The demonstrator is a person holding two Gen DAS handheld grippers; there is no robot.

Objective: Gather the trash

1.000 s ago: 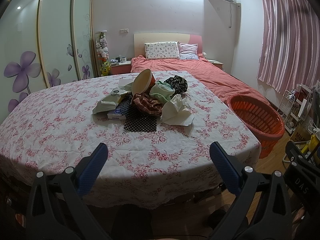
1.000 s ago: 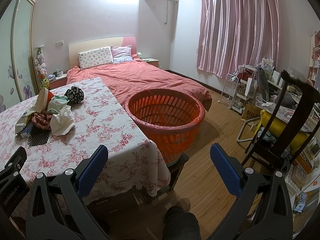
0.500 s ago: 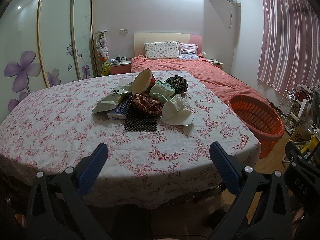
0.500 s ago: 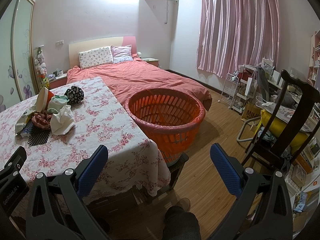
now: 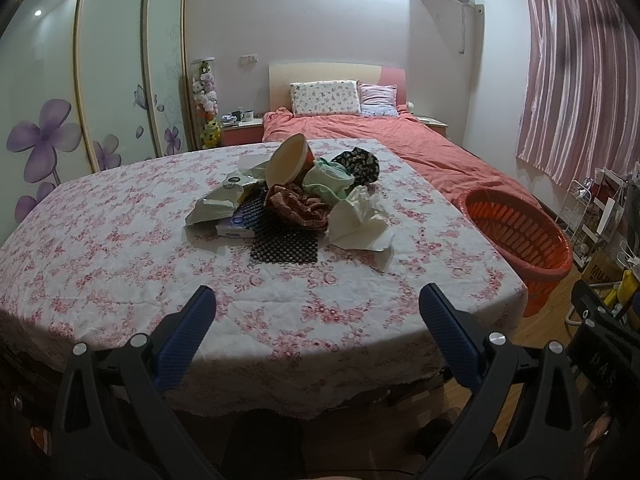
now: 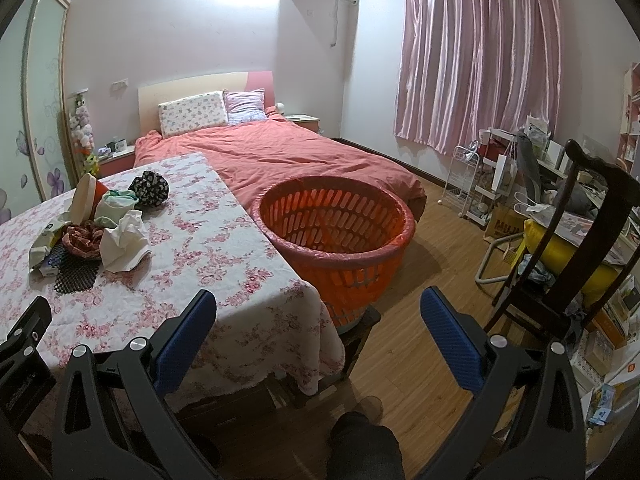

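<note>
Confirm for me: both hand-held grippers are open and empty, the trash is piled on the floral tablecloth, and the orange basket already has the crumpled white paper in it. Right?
Not quite. The crumpled white paper lies in the pile on the floral tablecloth; the right wrist view shows no paper in the orange basket. Left hand-held gripper and right hand-held gripper are open and empty.

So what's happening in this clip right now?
A person holds two claws at the near edge of a floral-clothed table, and nothing is picked up yet. The left claw is open and faces the trash pile mid-table: paper bowl, wrappers, crumpled tissue. The right claw, also open and empty, faces the orange basket beside the table.
</note>
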